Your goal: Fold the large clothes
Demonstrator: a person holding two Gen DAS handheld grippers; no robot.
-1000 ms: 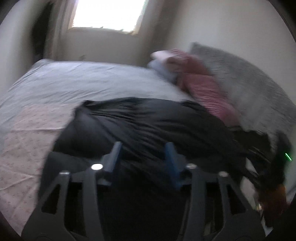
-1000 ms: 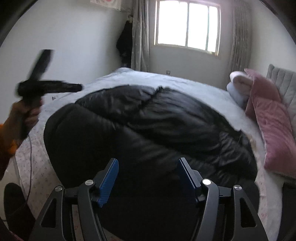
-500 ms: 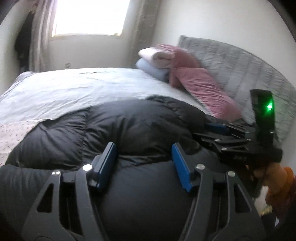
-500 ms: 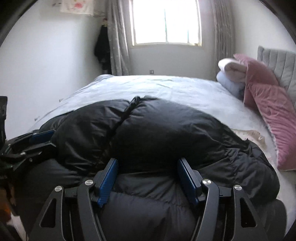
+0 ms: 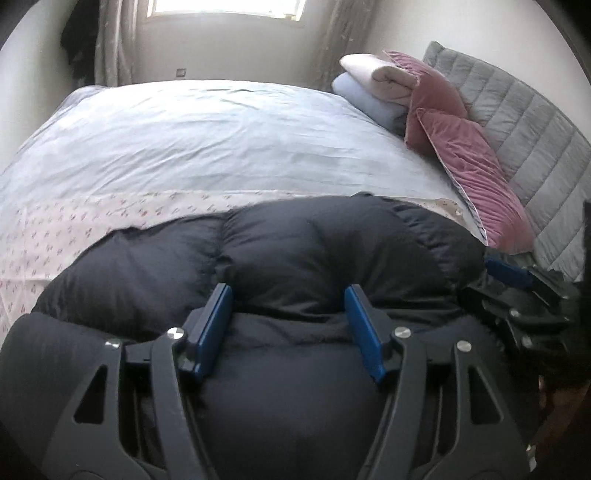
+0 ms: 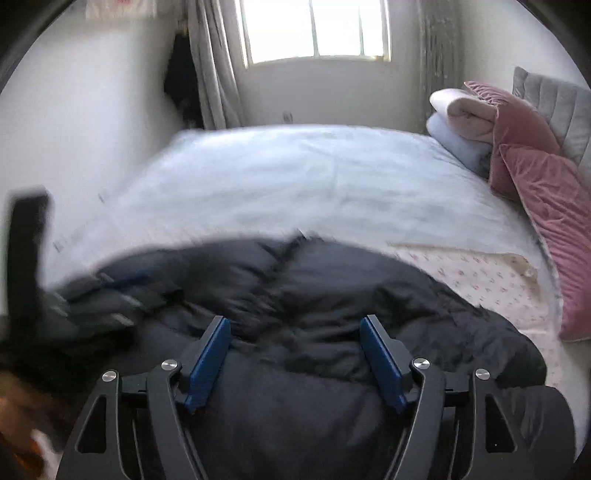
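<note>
A puffy, quilted black jacket (image 5: 295,251) is lying bunched across the lower frame on the bed (image 5: 207,140). Smooth pale sheet is stretching open beyond its upper edge. The left gripper (image 5: 288,295) is spread and the right gripper (image 6: 295,328) is opening, both straddling padding, not pinching.

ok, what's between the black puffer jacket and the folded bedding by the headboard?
Mostly bare bed: a strip of floral sheet, then pale blue duvet up to the folded bedding. Nothing lies on that stretch past the black puffer jacket. Clearest in the left wrist view.

There are no words or numbers to read here. A paper high on the white wall (image 6: 122,9) is too blurry to read.
</note>
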